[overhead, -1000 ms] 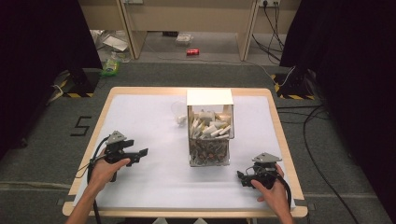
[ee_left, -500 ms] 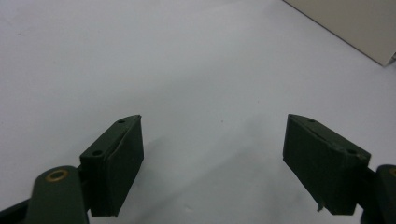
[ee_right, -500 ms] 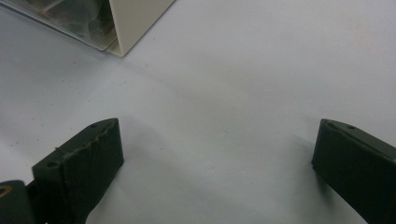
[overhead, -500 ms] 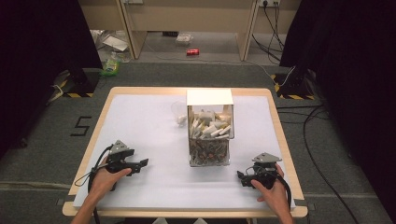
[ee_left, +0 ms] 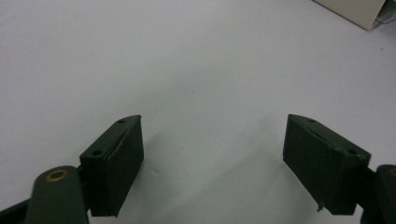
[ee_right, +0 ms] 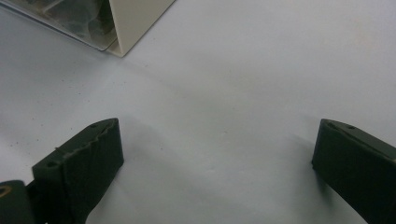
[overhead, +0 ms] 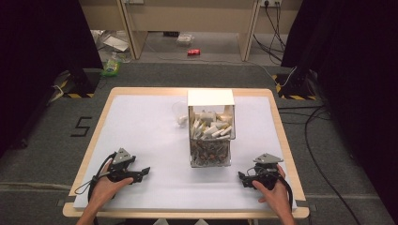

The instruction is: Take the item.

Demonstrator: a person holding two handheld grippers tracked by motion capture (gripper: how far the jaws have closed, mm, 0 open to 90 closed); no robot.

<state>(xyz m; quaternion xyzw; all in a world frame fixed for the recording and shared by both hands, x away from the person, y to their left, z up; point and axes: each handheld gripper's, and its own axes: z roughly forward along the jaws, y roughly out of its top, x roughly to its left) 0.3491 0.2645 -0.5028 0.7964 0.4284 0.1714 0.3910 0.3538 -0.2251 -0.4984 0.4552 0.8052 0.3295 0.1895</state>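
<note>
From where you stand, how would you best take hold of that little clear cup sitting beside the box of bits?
Probably by its rim. The clear cup stands upright on the table, just left of the box, so its open left side is free. The left gripper, jaws open and empty, could come from that side and pinch one wall, one jaw inside and one outside.

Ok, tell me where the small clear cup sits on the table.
In the high view the clear cup stands left of the box of sticks, close beside its far corner, on the white table.
</note>
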